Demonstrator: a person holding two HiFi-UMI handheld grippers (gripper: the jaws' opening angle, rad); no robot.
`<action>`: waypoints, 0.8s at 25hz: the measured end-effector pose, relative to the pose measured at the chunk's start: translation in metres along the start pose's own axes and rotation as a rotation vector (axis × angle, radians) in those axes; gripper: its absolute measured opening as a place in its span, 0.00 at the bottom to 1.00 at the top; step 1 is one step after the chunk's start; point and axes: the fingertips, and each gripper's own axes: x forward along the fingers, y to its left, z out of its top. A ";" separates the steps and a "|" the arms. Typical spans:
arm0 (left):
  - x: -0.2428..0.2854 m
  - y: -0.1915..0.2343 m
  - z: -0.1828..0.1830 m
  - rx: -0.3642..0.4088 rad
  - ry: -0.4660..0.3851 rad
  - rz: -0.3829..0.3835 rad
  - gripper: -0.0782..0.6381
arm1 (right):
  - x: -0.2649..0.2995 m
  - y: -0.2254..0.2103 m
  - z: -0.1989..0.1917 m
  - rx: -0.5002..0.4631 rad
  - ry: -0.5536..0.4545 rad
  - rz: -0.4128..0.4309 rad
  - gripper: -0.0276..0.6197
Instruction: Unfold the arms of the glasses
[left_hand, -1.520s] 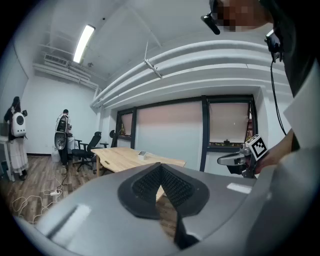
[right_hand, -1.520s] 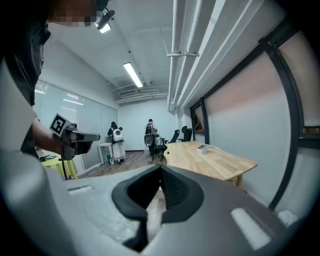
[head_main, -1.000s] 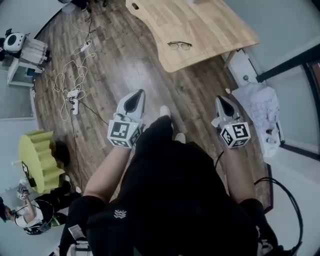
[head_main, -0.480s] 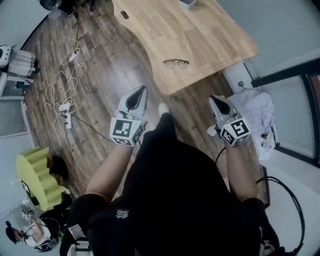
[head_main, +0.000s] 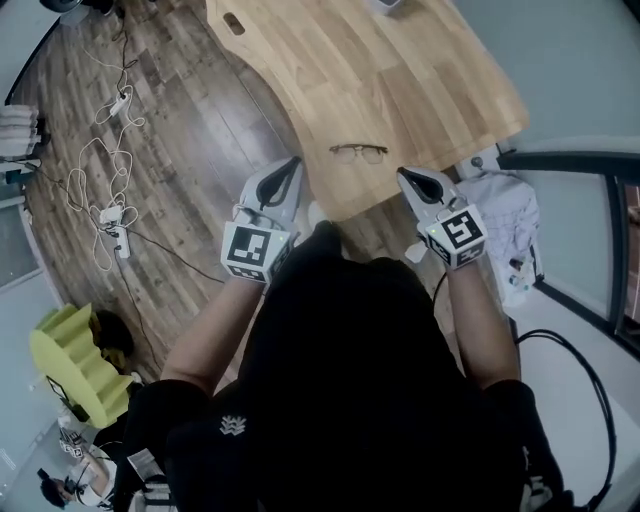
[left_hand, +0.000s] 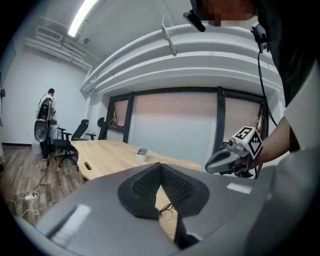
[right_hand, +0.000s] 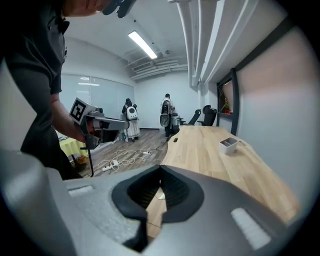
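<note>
Though left gripper (head_main: 293, 163) and right gripper (head_main: 404, 174) are closed, empty: glasses (head_main: 359, 152) by table's (head_main: 420, 80) person-side edge, likely light, fragile; pinch arms gently.

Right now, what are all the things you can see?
glasses: one, thin dark frame, on the table near its front edge
table: one, light wood, ahead
small tray: one, pale, far along the table
cables: a tangle, white, on the brown floor, left
office chairs: at least two, black, beyond the table
ridged thing: one, yellow, lower left floor
left tool: grey, shut, empty, left of the glasses
right tool: grey, shut, empty, right of the glasses
</note>
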 end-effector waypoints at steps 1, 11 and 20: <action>0.008 0.005 0.000 -0.006 0.006 -0.009 0.12 | 0.010 -0.003 0.002 -0.008 0.013 0.009 0.05; 0.053 0.040 -0.005 -0.014 0.027 0.010 0.12 | 0.085 -0.016 -0.013 -0.071 0.137 0.143 0.05; 0.061 0.080 -0.041 -0.069 0.068 0.190 0.12 | 0.142 -0.027 -0.064 -0.261 0.297 0.286 0.05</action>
